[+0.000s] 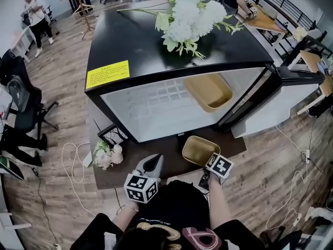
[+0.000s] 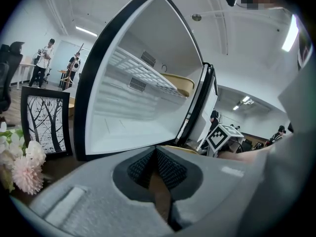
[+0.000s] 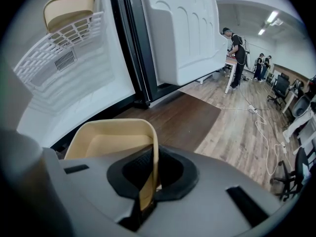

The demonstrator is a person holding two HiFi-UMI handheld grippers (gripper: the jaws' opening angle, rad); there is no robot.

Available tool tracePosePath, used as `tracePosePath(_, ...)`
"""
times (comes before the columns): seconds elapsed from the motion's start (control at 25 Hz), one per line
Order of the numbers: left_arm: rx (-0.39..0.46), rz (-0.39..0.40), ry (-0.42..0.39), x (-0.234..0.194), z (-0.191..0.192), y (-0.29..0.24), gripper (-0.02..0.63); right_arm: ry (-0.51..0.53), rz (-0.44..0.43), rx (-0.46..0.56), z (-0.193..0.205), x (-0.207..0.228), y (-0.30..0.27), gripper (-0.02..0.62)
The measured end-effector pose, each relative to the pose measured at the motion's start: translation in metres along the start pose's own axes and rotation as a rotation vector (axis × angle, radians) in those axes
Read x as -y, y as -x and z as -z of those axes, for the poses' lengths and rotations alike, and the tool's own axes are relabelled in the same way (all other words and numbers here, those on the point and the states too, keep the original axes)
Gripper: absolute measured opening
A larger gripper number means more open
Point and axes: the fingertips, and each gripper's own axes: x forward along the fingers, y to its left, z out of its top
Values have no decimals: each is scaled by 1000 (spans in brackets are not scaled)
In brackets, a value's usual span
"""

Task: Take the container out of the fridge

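A pale wood plank floor (image 1: 62,82) runs across an open room, with a person (image 1: 35,14) standing far off by desks. A black-topped fridge (image 1: 135,40) stands with its white-lined door (image 1: 270,108) swung wide. A dark brown mat (image 1: 156,160) lies in front of it. Inside, a white wire shelf (image 1: 156,100) carries a second tan container (image 1: 209,91). A white flower bunch (image 1: 190,14) sits on the fridge top, near a yellow label (image 1: 107,74).

The right gripper (image 1: 210,163) angles steeply down, its jaws pinching the wall of a tan oval plastic container (image 1: 199,150), which is outside the fridge above the mat. The left gripper (image 1: 151,163) points nearly level at the fridge opening, jaws pressed together with nothing between.
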Motion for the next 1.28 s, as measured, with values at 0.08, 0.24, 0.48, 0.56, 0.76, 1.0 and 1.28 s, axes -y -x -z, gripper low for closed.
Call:
tracePosePath(0.08,1,-6,-1,-1,0,0,8,5,9,-4,0,2,-3,12)
tracePosePath(0.24,1,-17,-2,-2,1,-1,8,9,13,-17,1,4,-8,13)
tracePosePath(0.48,5,-40,6,-7,1,-3,8,25,-4,-27,2,0,-14,14)
tracePosePath(0.56,8,-45,5,-8,0,-4,8,22,-27,-19,-1,-4,-13,28)
tracePosePath(0.76,7,-49,2,-9,-1,-8,8,21,-108,-18,-4,-16,-12,146)
tracePosePath(1.0,13,-43,-8,-8,-4,-13,8,8,-156,25,-18,-19,8,192)
tracePosePath(1.28,12,-27,-13,-4,-6,-19,8,13,-174,92,-43,-20,34,221)
